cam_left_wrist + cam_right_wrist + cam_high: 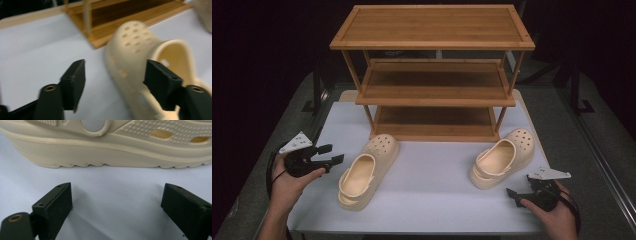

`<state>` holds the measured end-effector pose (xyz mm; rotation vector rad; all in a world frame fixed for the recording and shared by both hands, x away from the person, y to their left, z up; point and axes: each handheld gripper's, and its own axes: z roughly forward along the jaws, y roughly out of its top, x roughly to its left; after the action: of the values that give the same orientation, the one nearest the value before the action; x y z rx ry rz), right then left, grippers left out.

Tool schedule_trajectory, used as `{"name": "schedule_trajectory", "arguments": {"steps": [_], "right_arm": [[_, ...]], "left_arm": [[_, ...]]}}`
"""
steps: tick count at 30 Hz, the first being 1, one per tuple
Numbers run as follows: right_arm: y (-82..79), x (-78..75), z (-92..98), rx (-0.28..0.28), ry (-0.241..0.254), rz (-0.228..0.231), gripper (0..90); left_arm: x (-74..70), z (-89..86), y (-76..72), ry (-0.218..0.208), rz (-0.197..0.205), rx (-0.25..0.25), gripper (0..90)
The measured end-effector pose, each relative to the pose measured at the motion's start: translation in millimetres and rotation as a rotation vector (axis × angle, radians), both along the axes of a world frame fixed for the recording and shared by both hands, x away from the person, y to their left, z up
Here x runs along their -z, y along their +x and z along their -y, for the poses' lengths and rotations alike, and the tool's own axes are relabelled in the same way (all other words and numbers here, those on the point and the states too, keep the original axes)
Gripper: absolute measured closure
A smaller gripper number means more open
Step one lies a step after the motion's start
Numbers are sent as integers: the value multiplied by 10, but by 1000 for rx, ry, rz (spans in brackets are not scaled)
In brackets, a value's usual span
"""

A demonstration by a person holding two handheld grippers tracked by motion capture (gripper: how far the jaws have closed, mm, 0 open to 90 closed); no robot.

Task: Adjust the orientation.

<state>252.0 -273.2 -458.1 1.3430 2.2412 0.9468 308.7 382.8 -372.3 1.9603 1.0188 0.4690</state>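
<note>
Two cream clogs sit on the white table [427, 200] in front of the wooden rack [434, 75]. The left clog [364, 172] lies toes toward the rack's bottom shelf, heel toward the person. The left gripper [333, 154] hovers just beside it, at its outer side, jaws spread and gripping nothing. In the left gripper view, blurred, that clog [135, 57] sits past the right jaw, not between the two, and bare table shows in the gap.

Over on the right, the right clog [502, 159] rests at an angle near the rack's right leg. The right gripper [511, 194] waits just short of its heel end, jaws wide apart and empty. In the right gripper view, the clog's [112, 145] ridged sole runs across the top, close ahead of the open jaws, apart from them.
</note>
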Motion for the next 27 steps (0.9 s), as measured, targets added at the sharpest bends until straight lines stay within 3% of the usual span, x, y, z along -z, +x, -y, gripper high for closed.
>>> {"name": "schedule_trajectory", "arguments": {"steps": [3,13,18,22,24,27], "right_arm": [[0,0,-1,1,1,0,93],[-1,-3,-1,1,-1,-2,93],[-3,-8,-1,2,-4,1,99],[-5,-11,-3,0,-4,4,117],[-18,-29,0,-7,-1,11,177],[-15,-82,3,-13,0,21,220]], "left_arm": [[115,-76,36,27,-24,-49,277],[532,-171,170,86,-105,-131,217],[695,-85,267,186,-155,-149,207],[720,-100,272,171,-145,-148,180],[759,-128,243,144,-114,-142,174],[760,-121,239,151,-109,-142,171]]}}
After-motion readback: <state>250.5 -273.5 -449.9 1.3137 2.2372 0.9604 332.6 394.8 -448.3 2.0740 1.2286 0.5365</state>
